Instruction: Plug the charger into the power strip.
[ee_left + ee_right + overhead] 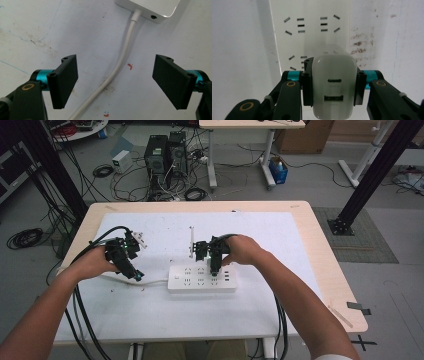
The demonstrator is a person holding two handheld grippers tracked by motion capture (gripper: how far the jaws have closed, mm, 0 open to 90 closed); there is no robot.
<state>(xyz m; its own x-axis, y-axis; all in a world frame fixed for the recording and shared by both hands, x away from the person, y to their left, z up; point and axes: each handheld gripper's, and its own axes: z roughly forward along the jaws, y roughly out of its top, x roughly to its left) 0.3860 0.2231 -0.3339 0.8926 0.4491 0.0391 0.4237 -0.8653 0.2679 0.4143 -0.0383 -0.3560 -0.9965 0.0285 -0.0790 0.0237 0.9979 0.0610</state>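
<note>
The white, glossy, round-cornered plastic charger block [334, 85] sits pinched between the black jaws of the right hand-held gripper [334, 83], directly above the flat white power strip [201, 279]. The right gripper view reveals its two ports and the strip's slotted sockets. The left gripper view shows the strip's smooth white cord [120, 65] on the scuffed table [37, 30], between the spread jaws of the left hand-held gripper [115, 81].

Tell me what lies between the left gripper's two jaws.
In the left gripper view, the power strip's white cord runs across the table between the left gripper's open jaws, untouched.
</note>
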